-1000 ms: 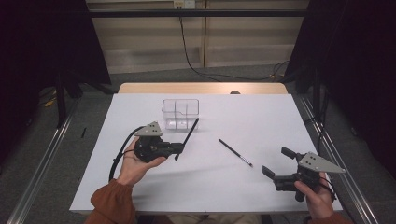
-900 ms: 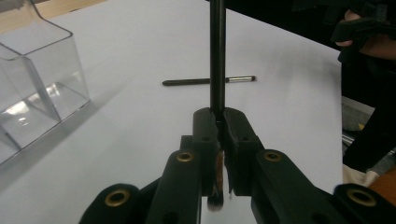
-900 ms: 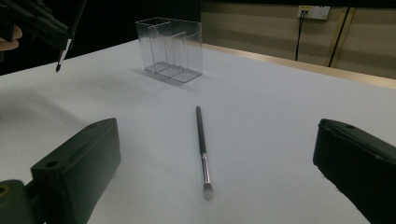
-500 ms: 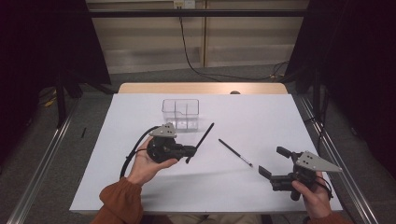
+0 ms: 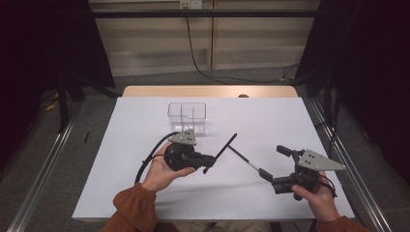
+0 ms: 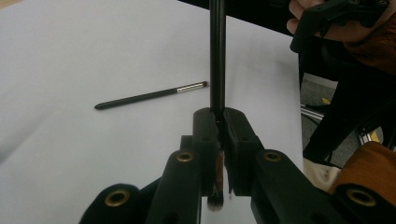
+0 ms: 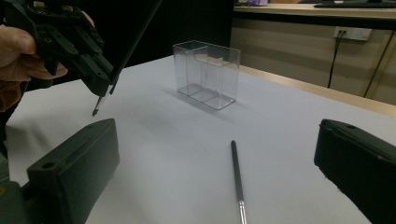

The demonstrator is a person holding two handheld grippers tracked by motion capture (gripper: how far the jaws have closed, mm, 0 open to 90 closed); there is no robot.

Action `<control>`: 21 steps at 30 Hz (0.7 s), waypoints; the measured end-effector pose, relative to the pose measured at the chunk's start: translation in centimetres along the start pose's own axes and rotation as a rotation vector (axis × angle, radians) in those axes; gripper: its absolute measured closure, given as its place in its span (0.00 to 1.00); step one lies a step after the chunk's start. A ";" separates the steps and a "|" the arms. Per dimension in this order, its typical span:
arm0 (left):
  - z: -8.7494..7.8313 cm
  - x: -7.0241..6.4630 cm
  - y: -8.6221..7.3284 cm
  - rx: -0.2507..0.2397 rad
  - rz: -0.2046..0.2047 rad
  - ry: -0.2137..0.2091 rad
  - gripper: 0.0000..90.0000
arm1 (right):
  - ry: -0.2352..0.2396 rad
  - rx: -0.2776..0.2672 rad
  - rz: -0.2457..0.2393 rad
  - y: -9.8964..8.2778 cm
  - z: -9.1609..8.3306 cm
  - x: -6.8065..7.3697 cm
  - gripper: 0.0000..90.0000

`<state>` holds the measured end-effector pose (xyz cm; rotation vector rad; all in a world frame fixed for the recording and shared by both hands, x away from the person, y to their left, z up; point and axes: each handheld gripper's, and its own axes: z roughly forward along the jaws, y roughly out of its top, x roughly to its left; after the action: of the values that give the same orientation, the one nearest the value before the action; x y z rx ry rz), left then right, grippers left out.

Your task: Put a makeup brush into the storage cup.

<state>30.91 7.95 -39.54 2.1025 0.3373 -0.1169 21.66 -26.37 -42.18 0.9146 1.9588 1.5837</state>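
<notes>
The left gripper (image 5: 209, 163), matte black plastic with a grey three-cornered plate on top, is sitting in the person's left hand (image 5: 162, 169) over the white table (image 5: 121, 145). Its jaws are clenched on a slim black brush (image 5: 223, 151), a thin straight rod with a smooth glossy handle. In the left gripper view the black brush (image 6: 217, 56) is running straight up out of the closed jaws, and its short brown bristle end is poking out below them, blurred. In the high view the handle is slanting up and away from the jaws, toward the right gripper's side.

A second brush (image 5: 244, 159) is lying flat on the table between the two grippers, just ahead of the right gripper (image 5: 275, 162): a thin black handle, a small shiny metal ferrule and a dark tip. In the right gripper view the second brush (image 7: 237, 179) is lying between that gripper's jaws, apart from both.

The right gripper is released, its blocky black jaws standing wide apart and holding nothing, in the person's right hand (image 5: 316, 195).

A clear plastic organiser box (image 5: 187, 116), rectangular, thin-walled and split by clear dividers, is standing upright beyond the left gripper, well apart from both grippers. The table surface is a smooth, matte white sheet with a pale wood edge at the far side. Rust-orange sleeves are covering both forearms.
</notes>
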 end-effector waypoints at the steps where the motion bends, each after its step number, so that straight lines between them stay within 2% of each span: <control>1: 0.1 0.0 0.1 0.006 0.002 -0.002 0.94 | 0.006 0.002 0.002 0.1 0.3 0.0 0.00; 5: 0.8 -0.3 0.6 0.035 0.019 -0.012 0.94 | 0.040 0.018 -0.007 0.6 1.2 0.2 0.00; 9: 1.4 -0.5 0.7 0.066 0.016 -0.026 0.94 | 0.054 0.041 -0.015 0.8 2.0 0.5 0.00; 15: 1.5 -0.5 0.9 0.099 0.020 -0.024 0.94 | 0.093 0.070 -0.024 1.4 2.8 0.9 0.00; 17: 1.5 -0.5 0.9 0.111 0.022 -0.021 0.94 | 0.104 0.092 -0.018 1.7 3.0 0.9 0.00; 19: 1.5 -0.3 0.9 0.122 0.021 -0.021 0.94 | 0.139 0.132 -0.011 2.1 3.3 0.8 0.00; 21: 1.5 -0.1 0.9 0.149 0.024 -0.016 0.94 | 0.148 0.142 -0.014 2.3 3.6 0.8 0.00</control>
<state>31.12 6.21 -39.53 2.2510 0.3020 -0.1482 24.14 -23.12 -40.70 0.8573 2.1986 1.5602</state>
